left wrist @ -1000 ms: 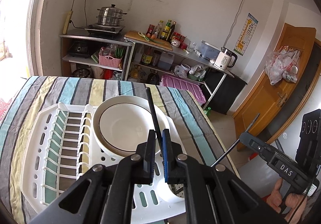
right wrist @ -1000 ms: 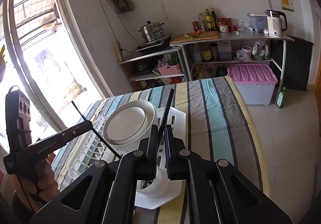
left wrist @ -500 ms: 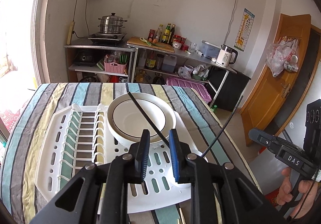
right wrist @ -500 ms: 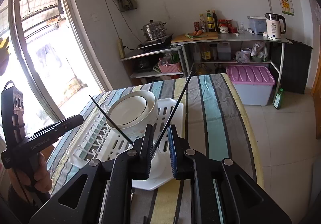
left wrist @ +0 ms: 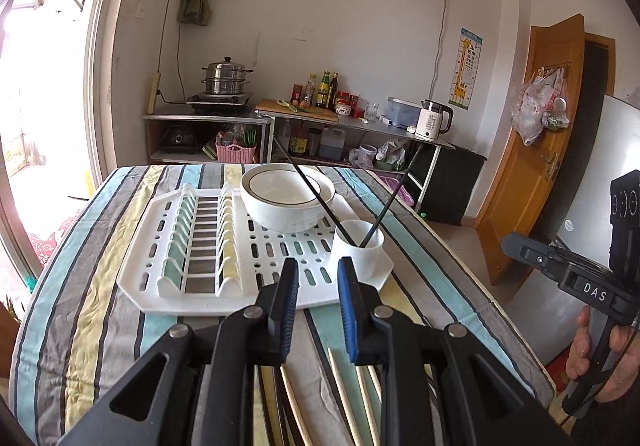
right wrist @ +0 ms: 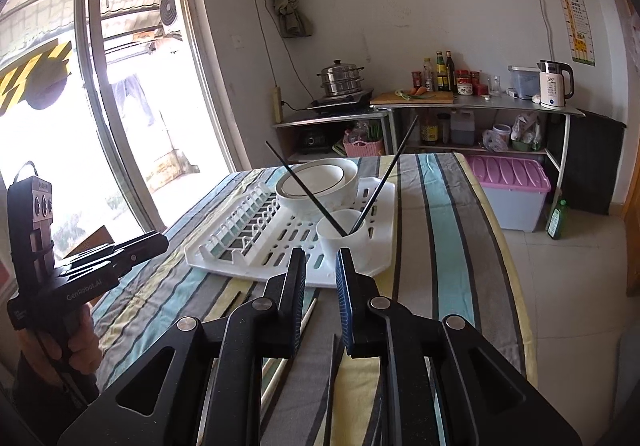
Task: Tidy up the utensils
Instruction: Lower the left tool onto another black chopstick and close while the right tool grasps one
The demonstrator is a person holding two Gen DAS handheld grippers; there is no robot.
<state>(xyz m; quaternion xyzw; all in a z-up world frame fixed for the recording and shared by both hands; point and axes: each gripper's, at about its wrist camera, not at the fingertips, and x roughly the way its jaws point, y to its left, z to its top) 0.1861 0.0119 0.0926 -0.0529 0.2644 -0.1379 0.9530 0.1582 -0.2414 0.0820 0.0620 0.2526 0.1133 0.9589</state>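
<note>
Both grippers' fingers (left wrist: 287, 298) (right wrist: 298, 286) gaping, grasping nothing. Black chopsticks (left wrist: 308, 190) leaning steeply in white cup (left wrist: 358, 252); nudging risks tipping. Pale chopsticks (left wrist: 344, 394) waiting on surface (left wrist: 100, 286), likely rolling.

Left tool (left wrist: 318, 278) and right tool (right wrist: 320, 270) both stand parted, gripping nothing.
</note>
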